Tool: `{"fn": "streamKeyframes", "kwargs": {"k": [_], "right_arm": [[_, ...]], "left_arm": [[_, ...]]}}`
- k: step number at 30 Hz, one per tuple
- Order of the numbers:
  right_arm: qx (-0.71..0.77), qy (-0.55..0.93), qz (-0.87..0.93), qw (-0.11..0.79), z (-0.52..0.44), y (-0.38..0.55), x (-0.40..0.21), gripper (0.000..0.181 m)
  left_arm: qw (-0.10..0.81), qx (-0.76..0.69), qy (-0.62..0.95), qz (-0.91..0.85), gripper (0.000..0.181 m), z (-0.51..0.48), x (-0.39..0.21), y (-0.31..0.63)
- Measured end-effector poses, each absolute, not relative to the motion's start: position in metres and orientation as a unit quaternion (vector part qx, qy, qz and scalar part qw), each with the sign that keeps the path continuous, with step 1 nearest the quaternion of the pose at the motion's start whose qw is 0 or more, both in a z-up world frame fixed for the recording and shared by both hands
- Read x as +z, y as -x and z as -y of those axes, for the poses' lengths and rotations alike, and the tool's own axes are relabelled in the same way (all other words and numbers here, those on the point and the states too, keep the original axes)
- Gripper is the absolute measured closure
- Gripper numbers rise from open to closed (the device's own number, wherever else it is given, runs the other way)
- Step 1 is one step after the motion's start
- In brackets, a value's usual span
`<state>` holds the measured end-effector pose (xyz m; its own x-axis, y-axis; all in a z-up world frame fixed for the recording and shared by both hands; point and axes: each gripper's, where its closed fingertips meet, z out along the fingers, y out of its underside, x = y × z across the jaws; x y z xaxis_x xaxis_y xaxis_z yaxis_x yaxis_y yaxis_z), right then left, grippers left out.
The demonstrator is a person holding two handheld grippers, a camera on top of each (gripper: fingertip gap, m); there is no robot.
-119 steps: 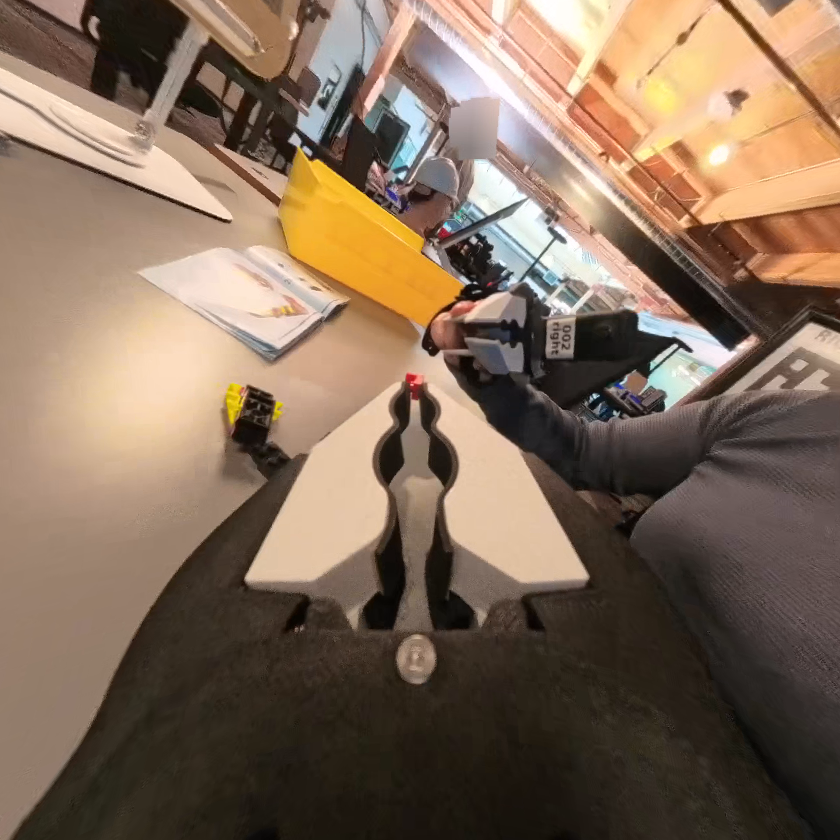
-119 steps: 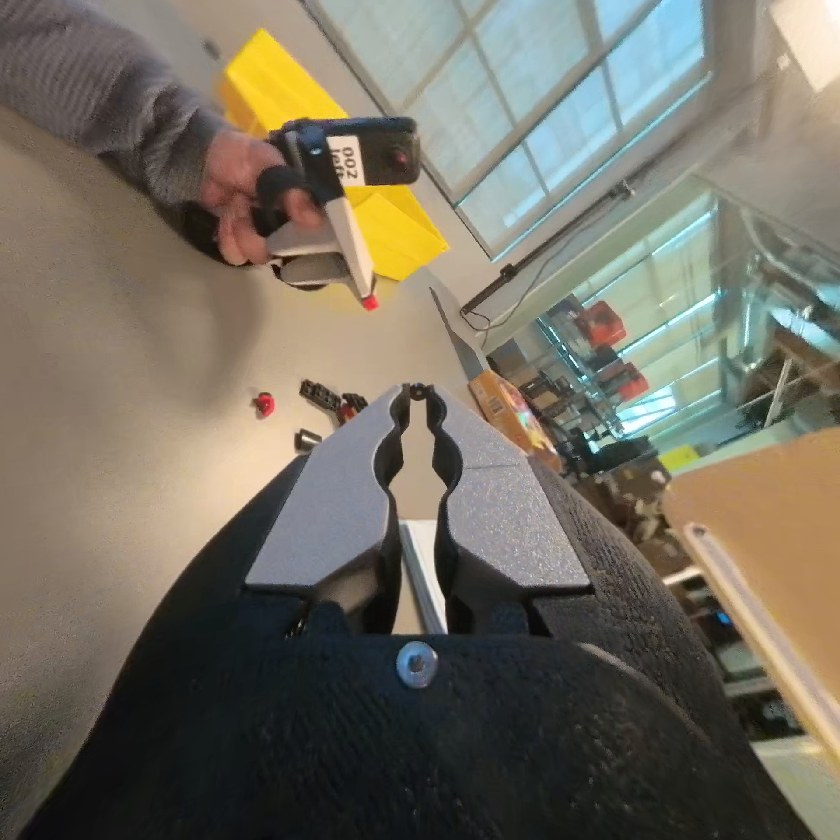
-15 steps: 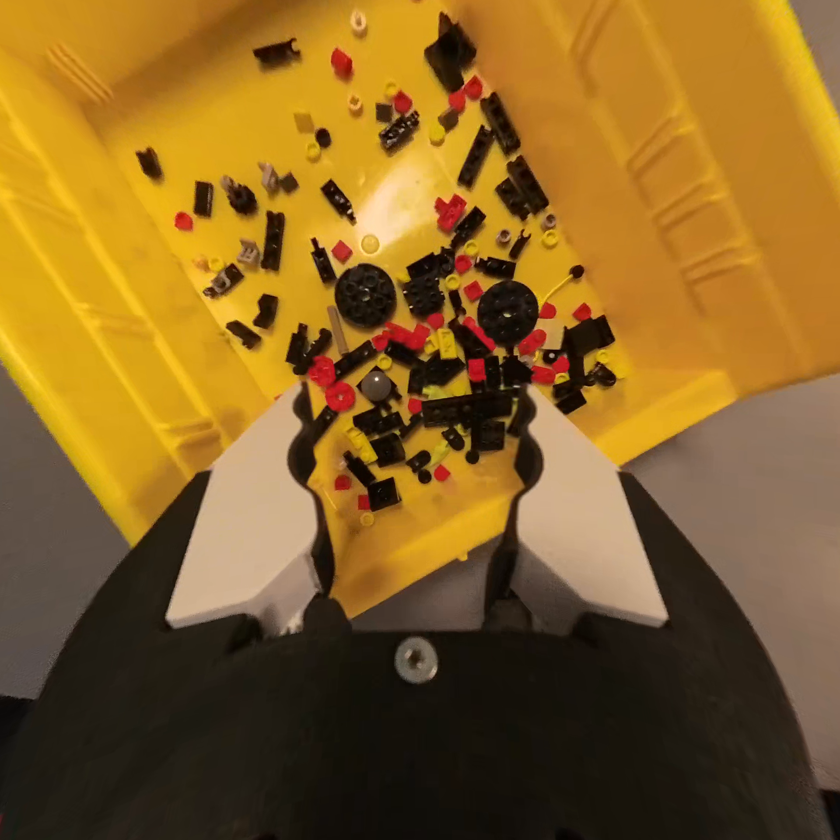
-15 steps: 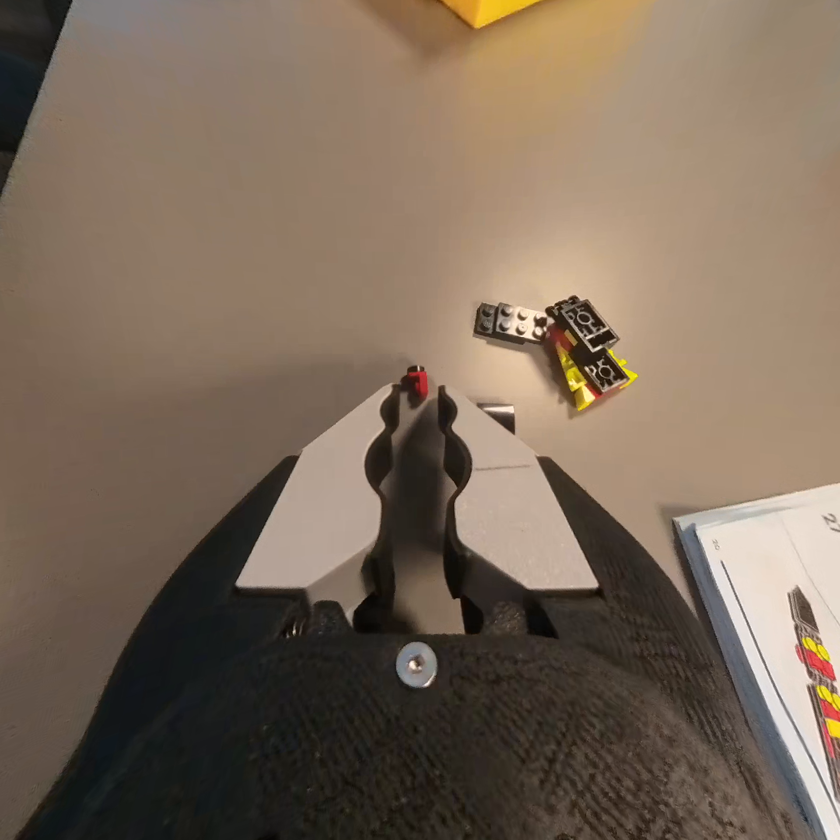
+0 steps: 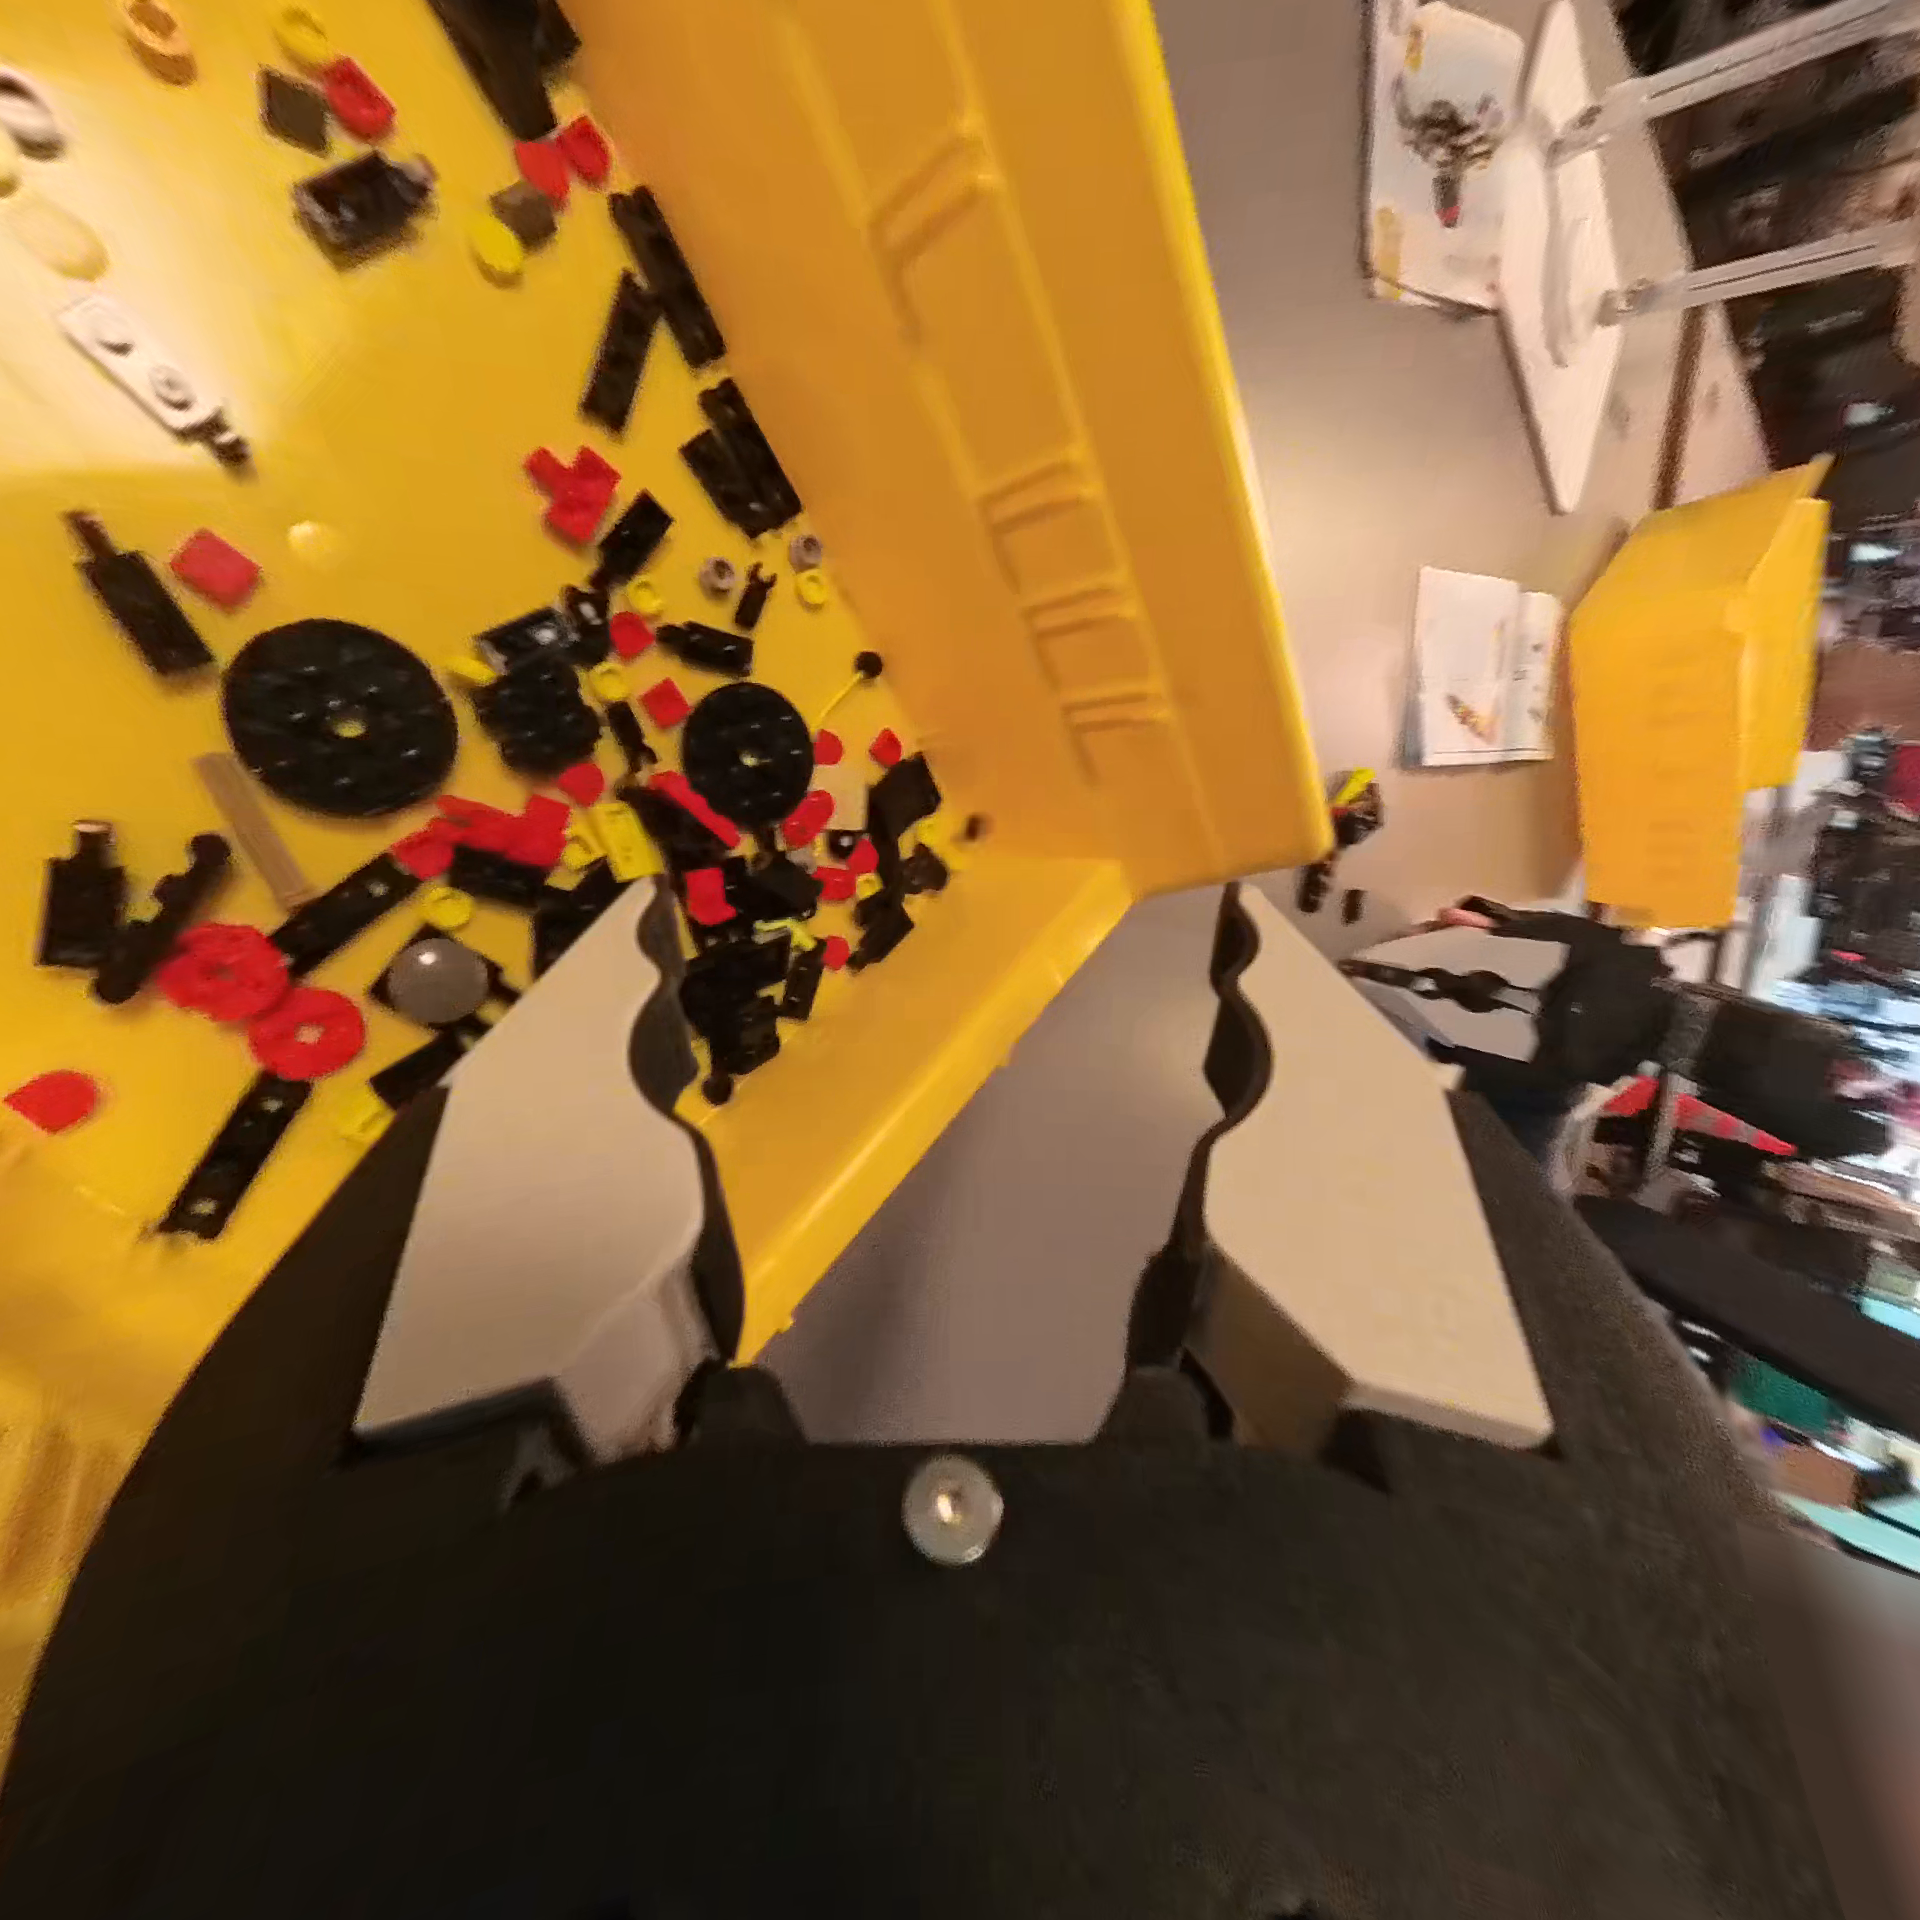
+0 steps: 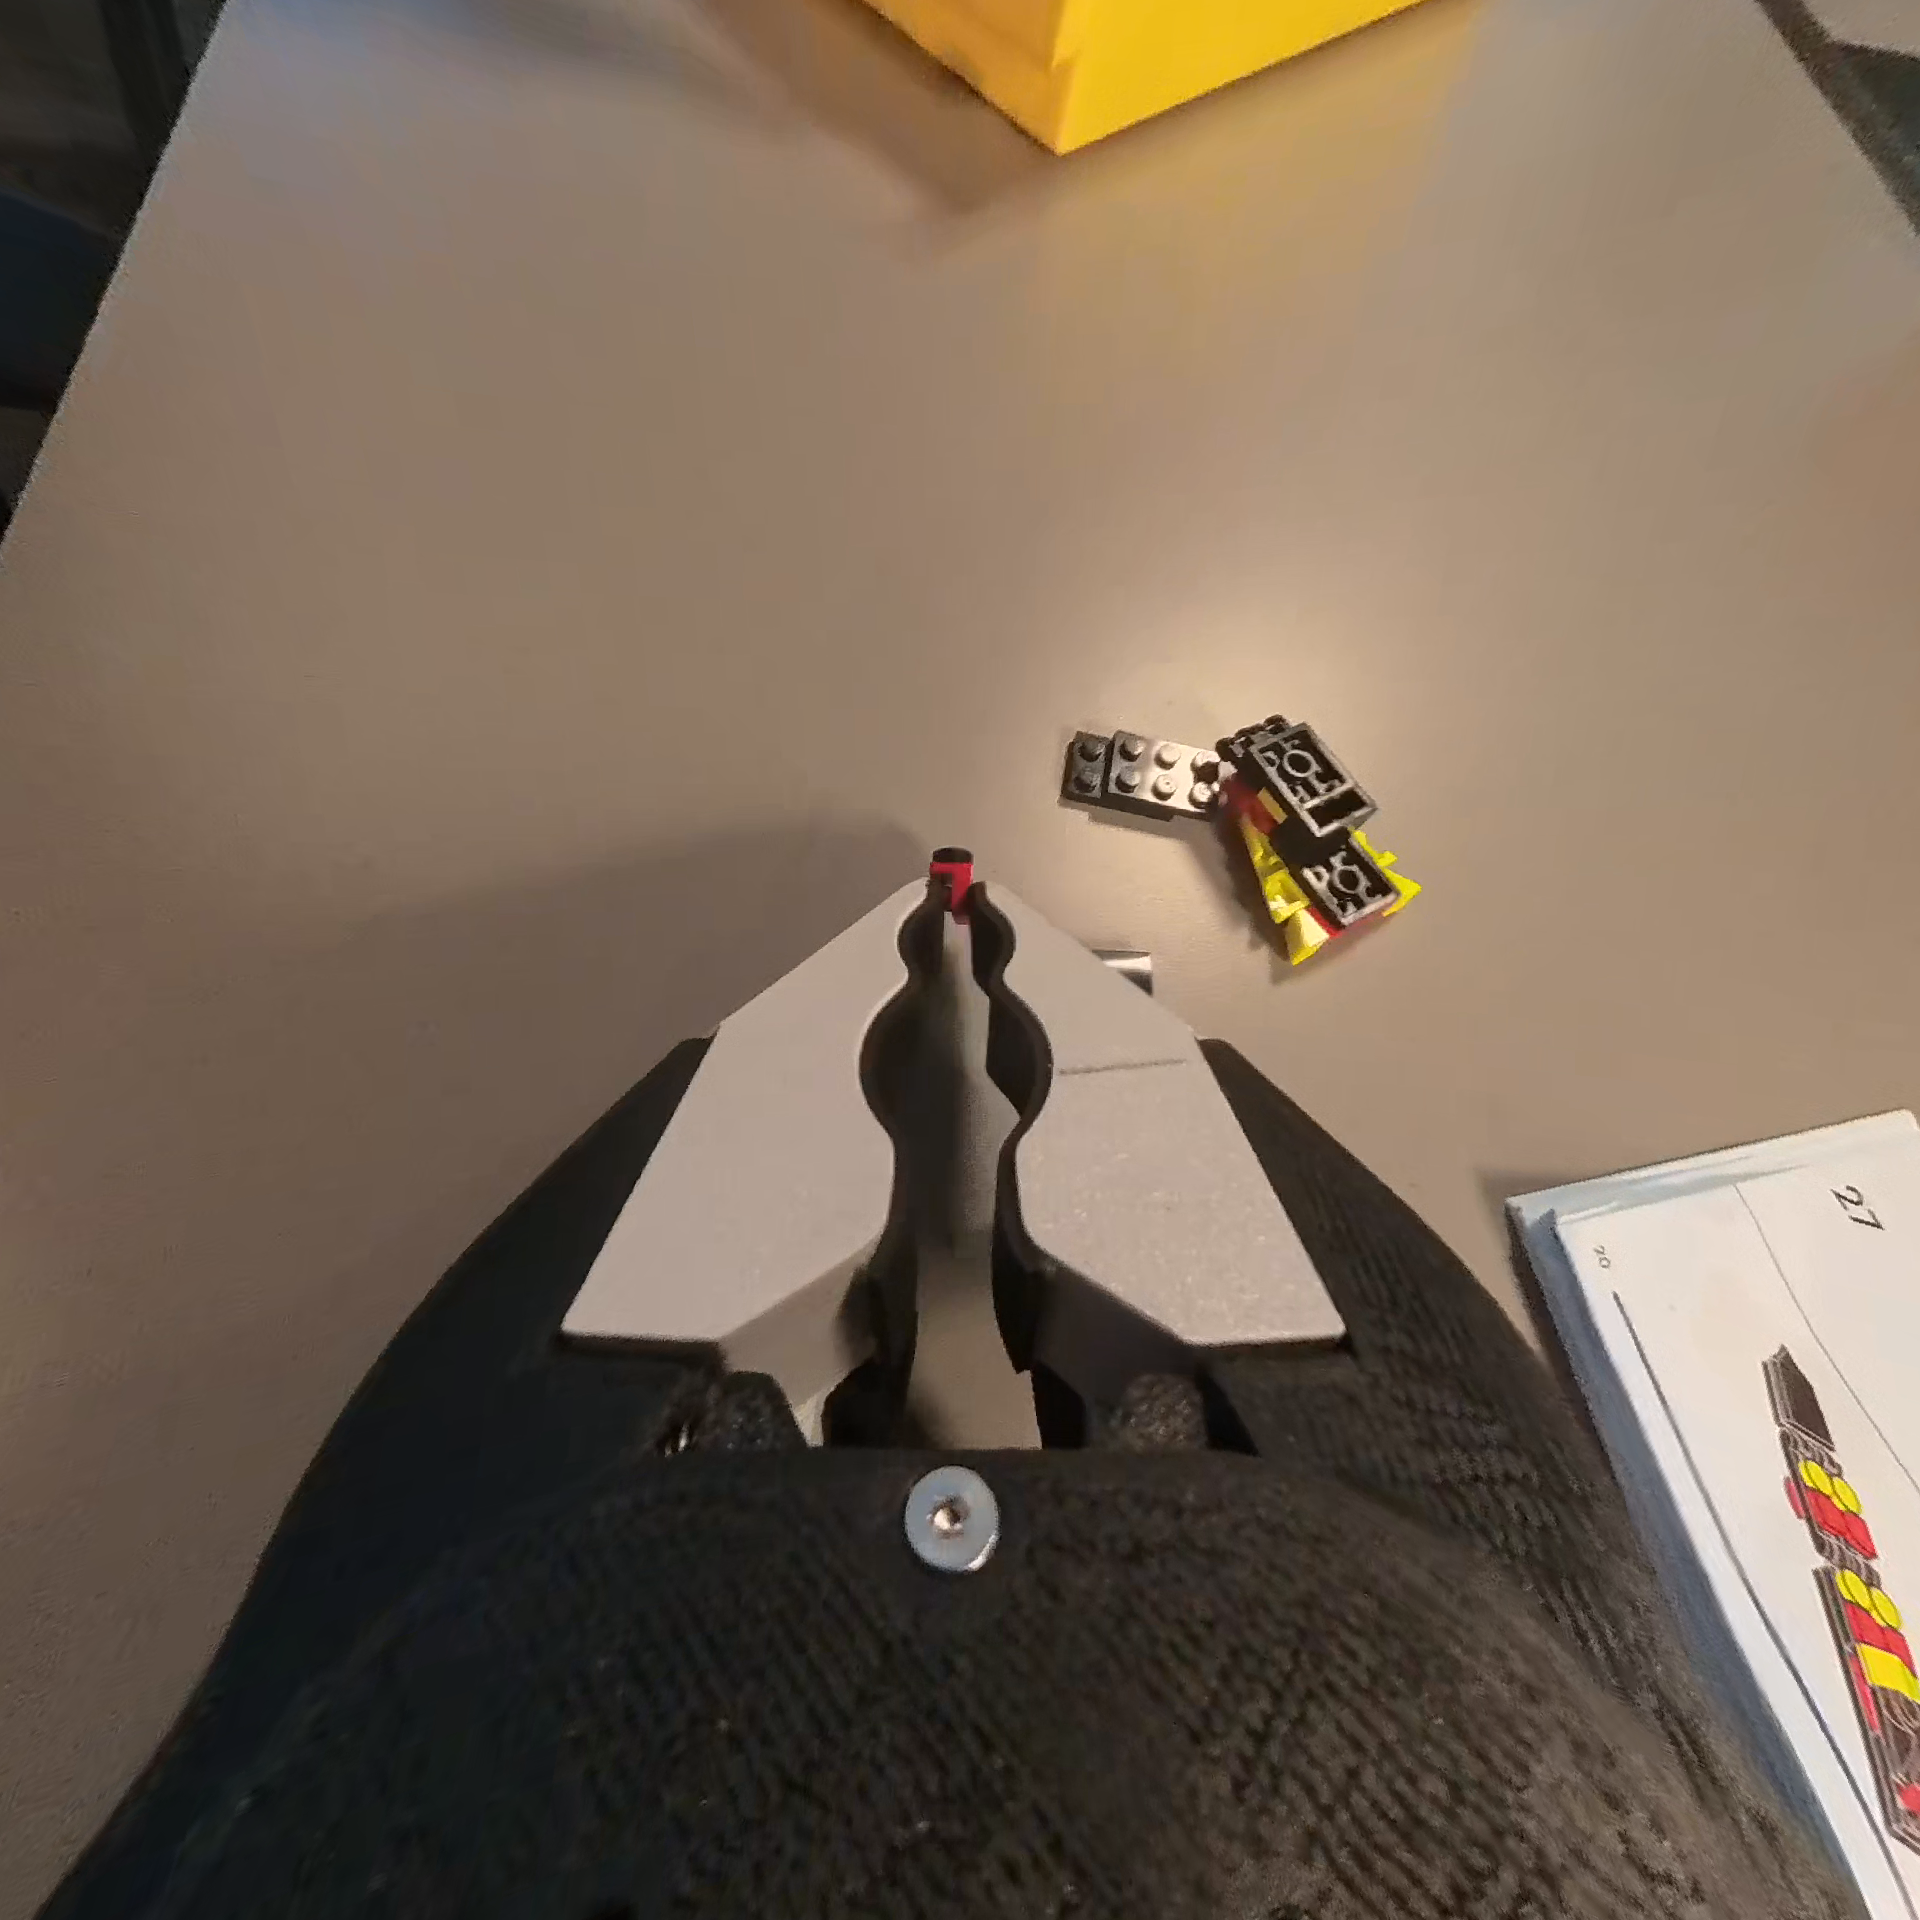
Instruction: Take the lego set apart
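While the right gripper [image 6: 951, 902] pinches a red stud [image 6: 952, 878], carry it level over the bin [image 5: 1039, 436]; the left gripper [image 5: 935, 904], spread wide beside the bin, should clear away.

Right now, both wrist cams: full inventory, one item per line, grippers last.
yellow bin: one, yellow, near table edge, left gripper over it
loose lego pieces: many, black, red, yellow, some grey, inside the bin
black round plates: two, black, among the bin pieces
lego remnant: one, black, yellow and red, on table
black plate: one, black, touching the remnant
instruction booklet: one, white, open, table corner
second yellow bin: one, yellow, background
small red piece: one, red, in right gripper tips
left gripper: open, empty
right gripper: shut on the small red piece
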<state>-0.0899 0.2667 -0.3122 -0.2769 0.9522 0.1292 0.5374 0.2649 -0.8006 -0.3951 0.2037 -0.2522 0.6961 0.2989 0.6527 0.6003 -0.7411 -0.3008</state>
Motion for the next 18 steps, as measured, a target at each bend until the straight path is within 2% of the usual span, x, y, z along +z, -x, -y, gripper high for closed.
{"fn": "streamKeyframes", "kwargs": {"k": [2, 4, 8, 10, 13, 18], "right_arm": [[0.323, 0.502, 0.722, 0.349, -0.272, 0.092, -0.306, 0.179], [0.306, 0.475, 0.714, 0.414, -0.279, 0.096, -0.294, 0.179], [0.259, 0.401, 0.712, 0.514, -0.277, 0.100, -0.277, 0.179], [0.234, 0.360, 0.708, 0.561, -0.273, 0.103, -0.268, 0.179], [0.214, 0.310, 0.706, 0.600, -0.261, 0.105, -0.260, 0.179], [0.238, 0.262, 0.702, 0.617, -0.246, 0.102, -0.250, 0.179]], "left_arm": [[0.281, -0.325, 0.867, 0.251, 0.088, -0.210, -0.238, 0.390], [0.352, -0.325, 0.850, 0.220, 0.098, -0.220, -0.211, 0.378], [0.498, -0.271, 0.823, 0.019, 0.123, -0.230, -0.166, 0.284], [0.507, -0.221, 0.827, -0.102, 0.138, -0.227, -0.180, 0.223], [0.486, -0.177, 0.815, -0.261, 0.150, -0.221, -0.218, 0.144], [0.489, -0.142, 0.774, -0.376, 0.156, -0.224, -0.255, 0.090]]}}
